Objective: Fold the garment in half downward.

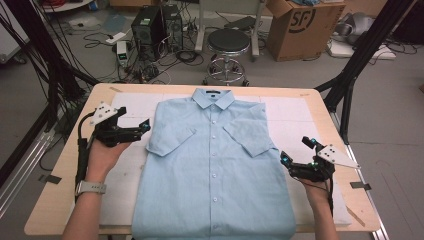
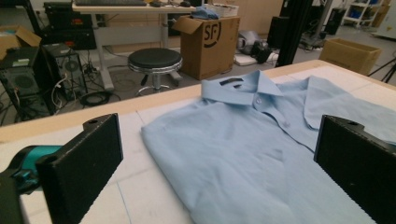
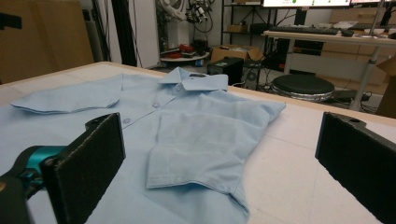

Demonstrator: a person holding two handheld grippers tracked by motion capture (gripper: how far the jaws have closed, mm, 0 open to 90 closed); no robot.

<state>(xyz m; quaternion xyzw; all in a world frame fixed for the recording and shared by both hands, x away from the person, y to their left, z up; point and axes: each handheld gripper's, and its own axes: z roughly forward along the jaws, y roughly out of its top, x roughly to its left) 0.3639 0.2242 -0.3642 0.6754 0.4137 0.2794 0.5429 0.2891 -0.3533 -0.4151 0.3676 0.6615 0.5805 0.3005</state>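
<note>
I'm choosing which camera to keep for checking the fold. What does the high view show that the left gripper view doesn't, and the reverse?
High view alone: the whole light blue shirt lying buttoned, both short sleeves folded inward, with the left gripper and right gripper open at either side of it, and the table edges.

Left gripper view alone: a close look between its own wide-open black jaws at the shirt's near shoulder edge.

Both: the collar, the button placket, the black stool and the cardboard box.

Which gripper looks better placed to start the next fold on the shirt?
Probably the left gripper: its open jaws sit right beside the shirt at the folded sleeve, while the right gripper, also open, hangs slightly off its side edge.
</note>
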